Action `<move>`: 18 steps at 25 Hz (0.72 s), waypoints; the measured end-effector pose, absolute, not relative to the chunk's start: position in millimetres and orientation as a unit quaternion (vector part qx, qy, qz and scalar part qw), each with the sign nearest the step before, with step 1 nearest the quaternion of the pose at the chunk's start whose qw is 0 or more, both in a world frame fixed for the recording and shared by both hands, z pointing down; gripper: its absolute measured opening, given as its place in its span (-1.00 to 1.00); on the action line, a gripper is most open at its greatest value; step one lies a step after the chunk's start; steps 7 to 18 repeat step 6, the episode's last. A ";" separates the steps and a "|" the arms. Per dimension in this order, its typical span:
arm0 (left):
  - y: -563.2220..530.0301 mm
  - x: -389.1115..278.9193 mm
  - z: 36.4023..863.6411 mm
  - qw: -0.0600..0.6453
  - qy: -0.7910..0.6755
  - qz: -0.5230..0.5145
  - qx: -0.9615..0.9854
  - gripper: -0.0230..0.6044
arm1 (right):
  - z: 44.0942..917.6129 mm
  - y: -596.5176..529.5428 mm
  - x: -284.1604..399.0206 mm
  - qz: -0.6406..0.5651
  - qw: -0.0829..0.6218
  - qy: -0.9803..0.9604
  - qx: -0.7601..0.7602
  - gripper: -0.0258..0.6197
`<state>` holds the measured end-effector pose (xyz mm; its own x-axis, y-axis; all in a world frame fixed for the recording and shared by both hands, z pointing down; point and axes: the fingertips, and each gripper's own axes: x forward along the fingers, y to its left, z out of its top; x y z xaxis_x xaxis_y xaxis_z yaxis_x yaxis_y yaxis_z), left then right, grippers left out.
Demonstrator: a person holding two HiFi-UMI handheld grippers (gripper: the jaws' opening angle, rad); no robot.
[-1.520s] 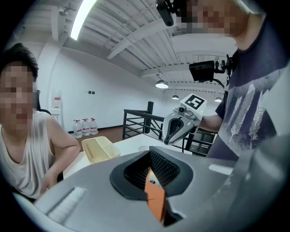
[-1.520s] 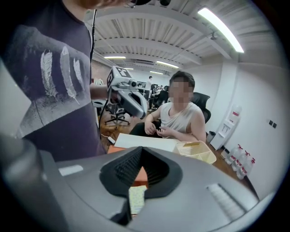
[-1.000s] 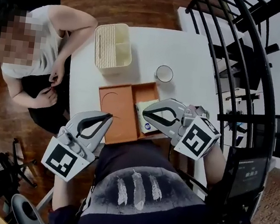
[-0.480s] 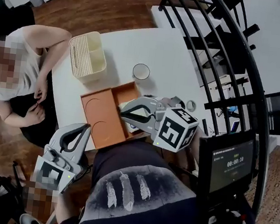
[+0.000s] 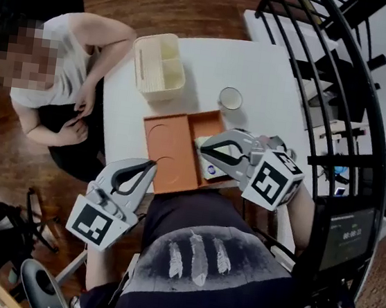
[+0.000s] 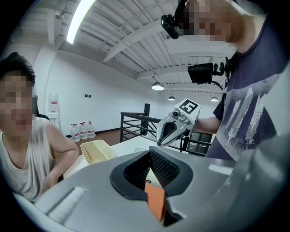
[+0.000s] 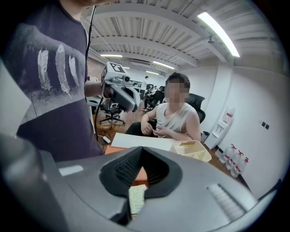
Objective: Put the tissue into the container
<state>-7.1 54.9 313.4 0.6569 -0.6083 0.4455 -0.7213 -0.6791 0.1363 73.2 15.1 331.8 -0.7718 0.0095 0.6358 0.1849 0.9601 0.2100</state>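
The left tongs (image 5: pixel 151 168) and right tongs (image 5: pixel 205 149) are pressed together, empty. Spread the right ones, then pinch the tissue (image 5: pixel 207 167) squarely; the container (image 5: pixel 159 65) stands far left.

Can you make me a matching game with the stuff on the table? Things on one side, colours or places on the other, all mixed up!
Things:
1. container
2. tray
3. cup
4. tissue pack

Colours or places:
A. orange
B. partly under the right gripper
C. cream
D. round, just past the tray's far edge

Pairs: 1-C, 2-A, 3-D, 4-B.
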 end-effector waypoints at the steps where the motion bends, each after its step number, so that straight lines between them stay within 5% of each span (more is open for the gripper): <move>1: 48.7 -2.2 317.2 0.151 -0.363 0.174 0.903 -0.88 | 335.4 11.3 79.7 -0.132 0.342 -0.929 -0.039 -0.91; 18: 26.7 -29.9 327.2 0.102 -0.367 0.113 0.917 -0.88 | 375.6 1.7 46.5 -0.117 0.329 -0.937 -0.011 -0.91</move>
